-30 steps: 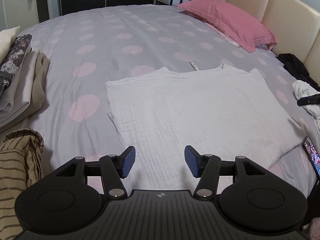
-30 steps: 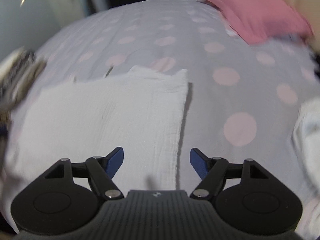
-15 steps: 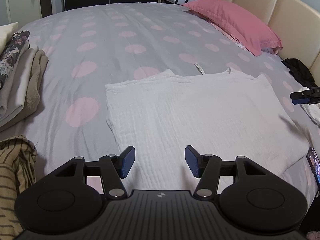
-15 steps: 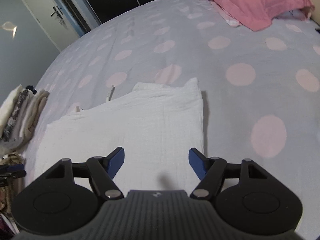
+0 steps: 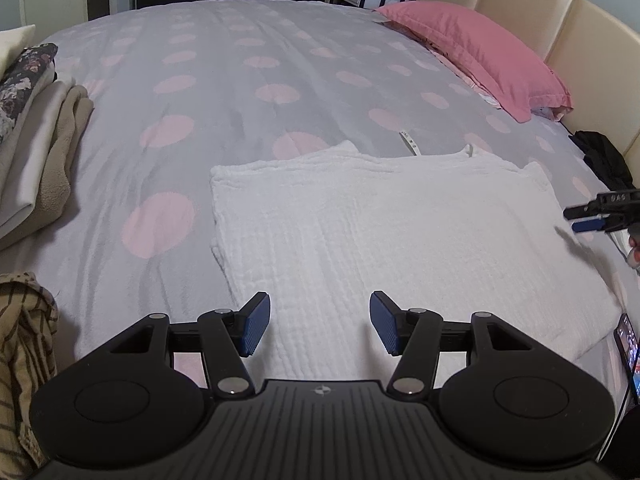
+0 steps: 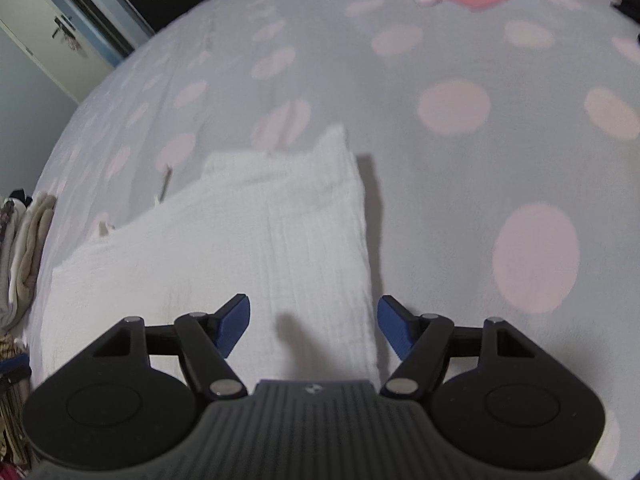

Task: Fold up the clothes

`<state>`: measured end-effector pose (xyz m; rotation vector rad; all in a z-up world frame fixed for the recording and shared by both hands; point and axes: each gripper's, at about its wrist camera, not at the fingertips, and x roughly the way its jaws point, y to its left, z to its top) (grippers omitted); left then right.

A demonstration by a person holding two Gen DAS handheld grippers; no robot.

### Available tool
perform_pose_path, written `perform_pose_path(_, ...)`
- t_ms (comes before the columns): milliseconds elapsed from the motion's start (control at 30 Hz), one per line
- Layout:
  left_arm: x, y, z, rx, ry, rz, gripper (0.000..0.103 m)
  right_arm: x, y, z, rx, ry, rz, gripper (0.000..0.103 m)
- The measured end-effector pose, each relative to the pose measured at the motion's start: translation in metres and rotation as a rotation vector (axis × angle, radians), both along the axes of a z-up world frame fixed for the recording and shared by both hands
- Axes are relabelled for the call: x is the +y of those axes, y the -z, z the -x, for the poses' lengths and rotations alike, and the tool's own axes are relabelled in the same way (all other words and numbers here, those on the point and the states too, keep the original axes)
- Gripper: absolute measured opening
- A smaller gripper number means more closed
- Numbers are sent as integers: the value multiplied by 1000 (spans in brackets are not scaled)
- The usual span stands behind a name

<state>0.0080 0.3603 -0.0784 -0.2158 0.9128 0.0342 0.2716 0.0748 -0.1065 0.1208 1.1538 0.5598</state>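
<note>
A white crinkled garment (image 5: pixel 384 236) lies flat, folded into a rectangle, on the grey bed cover with pink dots (image 5: pixel 224 92). My left gripper (image 5: pixel 319 328) is open and empty, just above the garment's near left edge. My right gripper (image 6: pixel 314 328) is open and empty over the garment's right edge (image 6: pixel 256 248). The right gripper also shows at the right edge of the left wrist view (image 5: pixel 592 218), just past the garment's far right corner.
A stack of folded clothes (image 5: pixel 32 140) lies at the left of the bed, and a striped brown garment (image 5: pixel 20 356) is bunched at the near left. A pink pillow (image 5: pixel 476 52) rests by the cream headboard (image 5: pixel 568 40). A black item (image 5: pixel 604 156) lies at the right. A phone (image 5: pixel 628 344) lies at the near right edge.
My right gripper has swung in over the garment's right edge and moved closer to it. My left gripper has barely shifted. Both stay open.
</note>
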Motion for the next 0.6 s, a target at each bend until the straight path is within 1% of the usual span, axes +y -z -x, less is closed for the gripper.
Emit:
perform_pose_path(133,1,1,-4,-3,3,7,53,3,11,-6,14,-8,4,73)
perform_pose_path(200,2,2,-6,0,0,8,53,8,14,-9,0,-16,14,74)
perform_pose_path(300,1,2,-9,4,0,11,53,18,15,-12,-39,-42,41,71)
perform_pose_path(333,1,2,-9,5,0,10,53,22,15,-13,-48,-51,51,66)
perform_pose_path(367,1,3,-9,7,0,9,53,25,15,-14,-58,-59,60,57)
perform_pose_path(400,2,3,-9,10,0,6,53,29,15,-15,-69,-67,68,51)
perform_pose_path(467,2,5,-10,16,-2,-1,53,35,14,-15,-70,-87,64,22)
perform_pose_path(500,2,6,-11,20,-3,-5,53,38,14,-15,-67,-99,59,16)
perform_pose_path(600,3,7,-12,24,-2,-9,53,40,6,-11,-69,-103,42,12)
